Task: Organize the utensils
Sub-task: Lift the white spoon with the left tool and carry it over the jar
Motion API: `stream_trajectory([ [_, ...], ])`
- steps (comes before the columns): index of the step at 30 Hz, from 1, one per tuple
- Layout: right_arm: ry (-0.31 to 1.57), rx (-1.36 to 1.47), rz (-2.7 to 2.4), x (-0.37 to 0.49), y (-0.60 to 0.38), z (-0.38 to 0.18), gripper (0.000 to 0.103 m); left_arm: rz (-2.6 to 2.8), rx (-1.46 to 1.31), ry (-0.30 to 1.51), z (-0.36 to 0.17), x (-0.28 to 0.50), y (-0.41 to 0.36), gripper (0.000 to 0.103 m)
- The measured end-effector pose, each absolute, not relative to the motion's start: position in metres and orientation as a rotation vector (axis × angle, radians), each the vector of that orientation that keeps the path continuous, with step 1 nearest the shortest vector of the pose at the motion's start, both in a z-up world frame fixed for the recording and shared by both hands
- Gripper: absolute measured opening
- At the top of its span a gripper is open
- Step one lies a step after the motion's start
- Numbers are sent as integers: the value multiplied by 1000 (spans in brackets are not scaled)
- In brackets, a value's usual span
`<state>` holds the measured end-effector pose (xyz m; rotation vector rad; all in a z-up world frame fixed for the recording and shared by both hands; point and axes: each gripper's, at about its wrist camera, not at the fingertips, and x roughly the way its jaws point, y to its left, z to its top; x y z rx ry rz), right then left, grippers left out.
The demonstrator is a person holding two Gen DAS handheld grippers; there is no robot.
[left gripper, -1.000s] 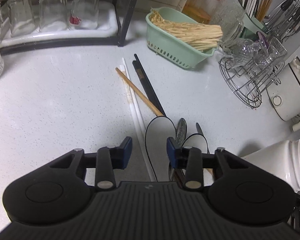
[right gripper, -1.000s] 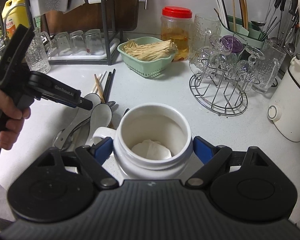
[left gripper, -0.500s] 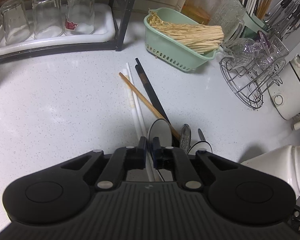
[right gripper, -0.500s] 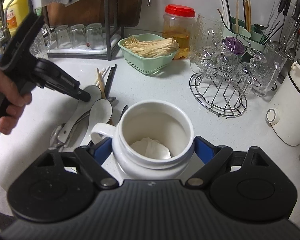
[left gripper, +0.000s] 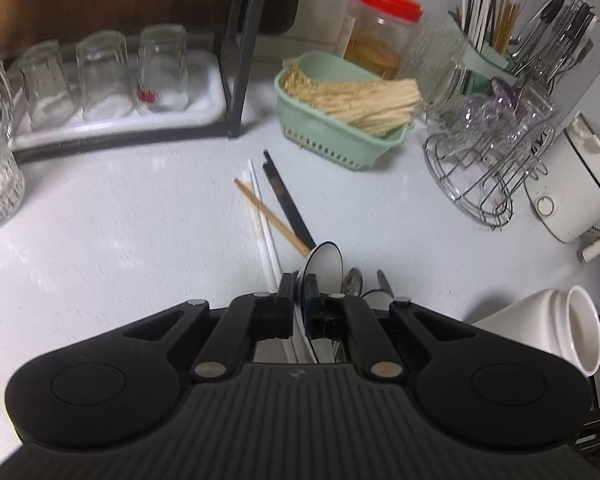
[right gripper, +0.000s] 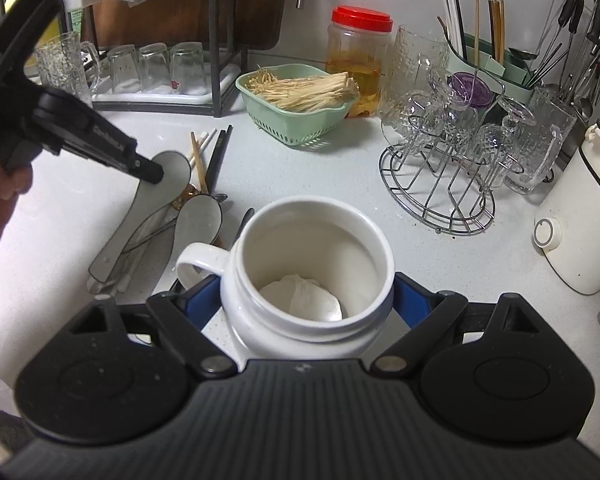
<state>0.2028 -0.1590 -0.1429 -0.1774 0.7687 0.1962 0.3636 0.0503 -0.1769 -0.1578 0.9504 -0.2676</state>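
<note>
My left gripper [left gripper: 299, 280] is shut on the bowl end of a white ceramic spoon [left gripper: 326, 264] with a dark rim, lifted slightly off the counter. In the right wrist view the left gripper [right gripper: 152, 172] pinches that spoon [right gripper: 172, 176], whose handle slants down to the counter. A second ceramic spoon [right gripper: 200, 220], metal spoons [left gripper: 354, 280] and loose chopsticks [left gripper: 268, 208] lie beside it. My right gripper [right gripper: 304, 300] holds a white handled jar [right gripper: 312, 204] by its sides; its jaws are opening, the pads still against the jar. A crumpled white tissue lies inside.
A green basket [right gripper: 296, 120] of pale sticks stands behind the utensils. At the back right are a wire glass rack [right gripper: 440, 184], a utensil holder [right gripper: 484, 56] with chopsticks and a red-lidded jar [right gripper: 358, 56]. Upturned glasses [left gripper: 100, 76] sit on a tray at the left; a white appliance [right gripper: 580, 220] stands right.
The left gripper closed on the ceramic spoon's bowl and rose, tipping that end up off the counter. The right gripper and jar stayed in place.
</note>
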Motion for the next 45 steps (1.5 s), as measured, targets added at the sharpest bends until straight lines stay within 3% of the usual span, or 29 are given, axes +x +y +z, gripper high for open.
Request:
stream_trajectory([
  [29, 813, -58, 262, 208, -177, -153, 91, -444, -194, 731, -73, 353, -6, 5],
  [45, 808, -55, 264, 208, -178, -153, 91, -622, -102, 703, -64, 350, -81, 5],
])
